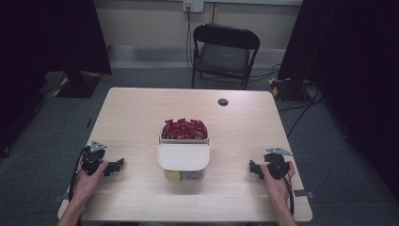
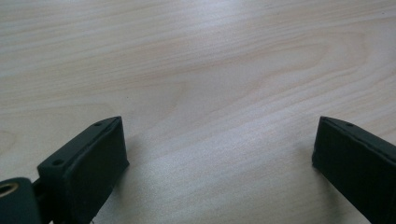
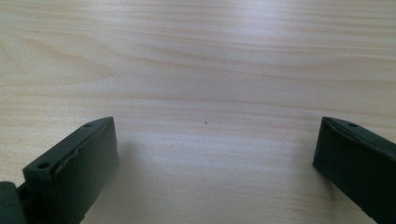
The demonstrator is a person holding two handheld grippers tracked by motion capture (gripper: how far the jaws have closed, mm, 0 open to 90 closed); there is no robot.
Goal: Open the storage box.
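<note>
Both claws gape with nothing between their jaws: we see the left gripper (image 1: 114, 166) and right gripper (image 1: 254, 169) low over the table (image 1: 136, 113), flanking a tub (image 1: 183, 160) of red packets (image 1: 184, 128) at its centre.

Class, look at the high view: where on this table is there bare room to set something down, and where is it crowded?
Bare table lies between the left gripper and the container, between the container and the right gripper, and beyond the red packets. Only the centre is crowded.
</note>
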